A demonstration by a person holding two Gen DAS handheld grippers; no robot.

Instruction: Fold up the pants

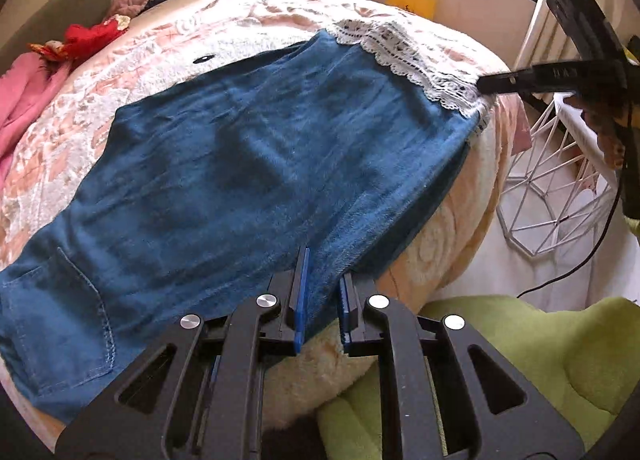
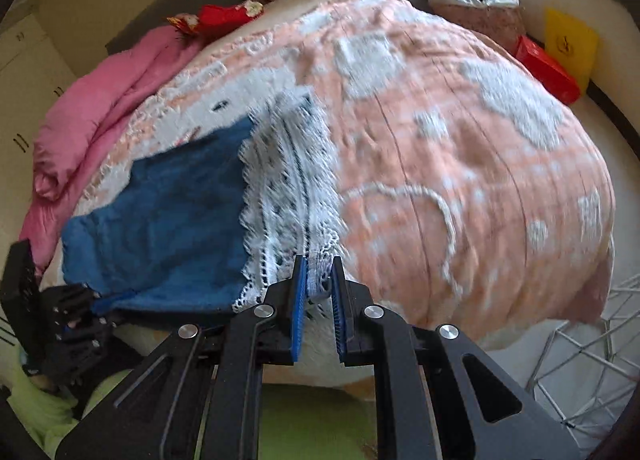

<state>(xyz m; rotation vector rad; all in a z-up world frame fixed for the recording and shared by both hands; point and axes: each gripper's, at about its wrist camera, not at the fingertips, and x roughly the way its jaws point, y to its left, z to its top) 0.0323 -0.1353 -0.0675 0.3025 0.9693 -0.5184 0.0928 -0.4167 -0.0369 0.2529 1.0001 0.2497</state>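
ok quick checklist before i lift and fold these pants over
1. Right tool gripping the white lace hem: ok, lace sits between its fingers.
2. Left tool gripping the blue denim pants: cannot tell, fabric edge lies between its fingers but closure is unclear.
3. Pants lying flat: ok, only light wrinkles.
4. Pants fully on the peach patterned blanket: not ok, near edge hangs over the side.
5. Landing area clear: ok, the red garment lies apart from the pants.

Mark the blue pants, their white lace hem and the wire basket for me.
blue pants (image 1: 248, 164), left wrist view, middle of the leg fabric.
white lace hem (image 2: 288, 196), right wrist view, centre of the lace band.
wire basket (image 1: 548, 188), left wrist view, its white wire side.
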